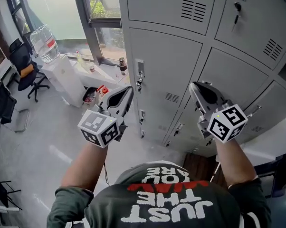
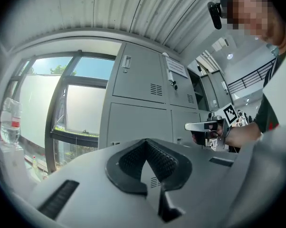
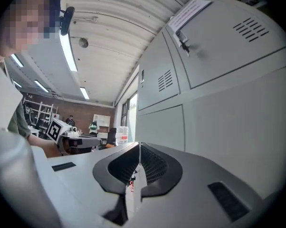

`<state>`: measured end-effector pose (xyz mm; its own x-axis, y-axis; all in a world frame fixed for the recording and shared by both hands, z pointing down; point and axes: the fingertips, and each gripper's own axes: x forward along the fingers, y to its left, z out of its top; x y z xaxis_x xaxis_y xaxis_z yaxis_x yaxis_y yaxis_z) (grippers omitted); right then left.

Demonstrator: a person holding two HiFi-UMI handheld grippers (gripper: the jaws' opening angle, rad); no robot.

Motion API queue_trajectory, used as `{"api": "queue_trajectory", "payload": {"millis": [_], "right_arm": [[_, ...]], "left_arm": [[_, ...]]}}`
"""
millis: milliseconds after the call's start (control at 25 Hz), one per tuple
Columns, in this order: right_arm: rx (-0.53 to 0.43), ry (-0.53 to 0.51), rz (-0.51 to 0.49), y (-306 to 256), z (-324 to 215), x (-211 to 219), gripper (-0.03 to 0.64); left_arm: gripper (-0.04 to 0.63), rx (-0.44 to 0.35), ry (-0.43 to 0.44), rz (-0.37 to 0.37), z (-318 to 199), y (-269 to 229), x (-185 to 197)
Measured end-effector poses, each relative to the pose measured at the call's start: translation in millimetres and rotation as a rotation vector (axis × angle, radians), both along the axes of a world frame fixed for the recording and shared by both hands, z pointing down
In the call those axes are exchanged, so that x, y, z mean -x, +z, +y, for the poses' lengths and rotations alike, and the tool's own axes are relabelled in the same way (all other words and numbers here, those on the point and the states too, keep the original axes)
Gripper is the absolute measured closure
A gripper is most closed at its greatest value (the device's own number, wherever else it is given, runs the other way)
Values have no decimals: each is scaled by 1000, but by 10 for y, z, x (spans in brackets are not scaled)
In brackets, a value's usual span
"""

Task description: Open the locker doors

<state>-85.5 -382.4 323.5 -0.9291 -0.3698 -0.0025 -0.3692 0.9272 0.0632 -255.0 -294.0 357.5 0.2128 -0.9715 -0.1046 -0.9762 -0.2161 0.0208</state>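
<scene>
A bank of grey locker doors (image 1: pixel 164 75) stands in front of me, and every door in view is closed. A latch handle (image 1: pixel 140 75) sits on the left edge of the middle door, and a key (image 1: pixel 237 8) hangs in an upper right door. My left gripper (image 1: pixel 129 91) is held level a little short of that latch, shut and empty. My right gripper (image 1: pixel 194 86) points at the neighbouring column of doors (image 1: pixel 228 75), shut with nothing between its pads. Closed doors (image 2: pixel 133 122) fill the left gripper view beyond the shut left gripper (image 2: pixel 146 141). In the right gripper view, a vented door (image 3: pixel 238 46) rises beside the shut right gripper (image 3: pixel 139 145).
A water dispenser with a clear bottle (image 1: pixel 44 44) and a white cabinet (image 1: pixel 67 80) stand left of the lockers, under a window (image 1: pixel 62 13). Office chairs (image 1: pixel 24 70) sit further left. A small red thing (image 1: pixel 101 90) lies on the floor by the cabinet.
</scene>
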Motion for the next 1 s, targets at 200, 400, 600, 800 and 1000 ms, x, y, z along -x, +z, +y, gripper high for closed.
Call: {"api": "queue_trajectory", "payload": {"millis": [200,400,600,800,1000], "right_arm": [[64,49,29,386,0,716,580],[85,110,61,626,-15,1242,580],[102,151,77,824,-65,1688,580],[121,188,99,1004,-188,2021,580],[137,255,121,1146,-383,2247,578]], "left_arm": [[589,27,59,-8,17,170,604],[589,49,136,-3,-10,286,979],[589,62,194,-3,-65,379,1222],[589,80,230,6,-111,478,1383],[589,96,249,17,-126,567,1511]]}}
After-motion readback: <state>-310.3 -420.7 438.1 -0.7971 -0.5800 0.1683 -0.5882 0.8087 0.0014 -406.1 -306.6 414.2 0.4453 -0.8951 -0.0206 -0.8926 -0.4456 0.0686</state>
